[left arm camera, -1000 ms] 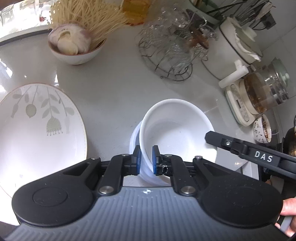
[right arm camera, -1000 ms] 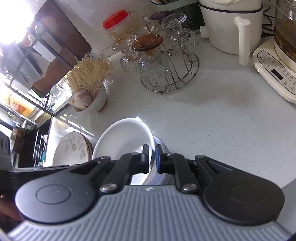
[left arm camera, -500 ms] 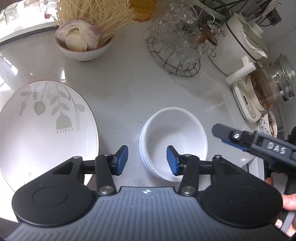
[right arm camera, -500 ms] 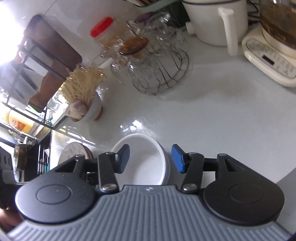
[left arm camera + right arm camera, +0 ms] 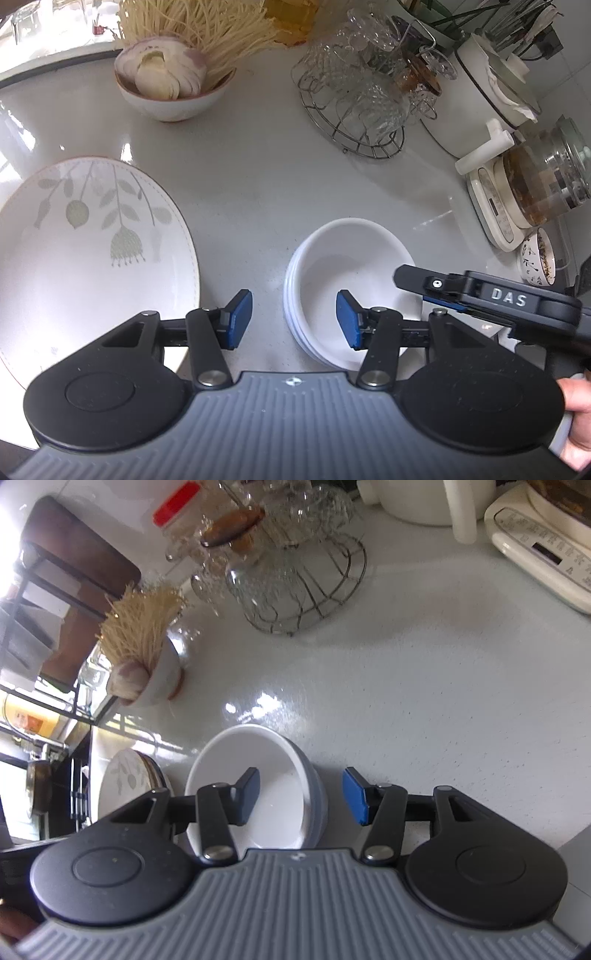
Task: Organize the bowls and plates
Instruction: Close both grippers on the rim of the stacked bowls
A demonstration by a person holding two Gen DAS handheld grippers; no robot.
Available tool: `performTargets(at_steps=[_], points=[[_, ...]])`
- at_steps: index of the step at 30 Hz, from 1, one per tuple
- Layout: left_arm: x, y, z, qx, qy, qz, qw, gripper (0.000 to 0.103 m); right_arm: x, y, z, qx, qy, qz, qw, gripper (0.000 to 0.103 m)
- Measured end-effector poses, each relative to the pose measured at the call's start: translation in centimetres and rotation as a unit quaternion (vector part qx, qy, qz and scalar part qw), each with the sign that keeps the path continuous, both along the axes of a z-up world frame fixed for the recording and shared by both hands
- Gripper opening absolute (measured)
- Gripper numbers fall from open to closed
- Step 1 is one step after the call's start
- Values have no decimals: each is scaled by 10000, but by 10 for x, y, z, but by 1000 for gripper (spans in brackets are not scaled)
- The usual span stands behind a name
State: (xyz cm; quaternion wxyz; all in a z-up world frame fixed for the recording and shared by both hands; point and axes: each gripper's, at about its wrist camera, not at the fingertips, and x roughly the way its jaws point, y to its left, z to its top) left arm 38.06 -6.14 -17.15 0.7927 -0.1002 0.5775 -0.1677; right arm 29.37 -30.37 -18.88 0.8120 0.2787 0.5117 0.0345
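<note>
Both the left gripper and right gripper hung wide and empty over the nested stack of white ceramic bowls, apparently stacked, so next likely came the leaf-patterned white plate.

Daylight pours in from beyond my fingers' left, blowing out the window edge and throwing glare patches on the countertop just ahead of my fingertips, while fisheye bending curves every border and the glasses far ahead smear slightly.
</note>
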Motion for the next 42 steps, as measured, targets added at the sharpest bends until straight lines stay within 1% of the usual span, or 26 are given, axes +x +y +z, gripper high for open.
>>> performTargets(at_steps=[2,3,5,7,9,15,18,28,35,42], points=[[0,-1,-3,-12,45,11,10000,56,2,0,-4,37,59,18,10000,51],[0,-2,-4,-31,65,16,10000,56,3,0,-6,58,93,29,9999,45],[0,-3,-5,-67,80,20,9999,56,3,0,-9,74,156,65,9998,38],[2,-4,-5,-67,74,25,9999,56,4,-1,-12,149,245,54,9996,35],[3,-5,-5,-73,77,41,9999,56,4,0,-13,120,314,108,9994,27],[6,-7,-7,-57,124,61,9999,56,5,-1,-17,184,414,148,9989,20],[7,-8,-9,-63,172,85,9998,56,5,-1,-19,250,413,166,9987,18],[14,-23,-21,-27,299,68,9995,56,3,-3,-18,297,426,262,9983,18],[15,-33,-30,123,376,133,9991,54,6,-6,-18,288,442,351,9980,17],[14,-35,-39,126,496,223,9984,42,7,-7,-18,253,427,412,9979,17]])
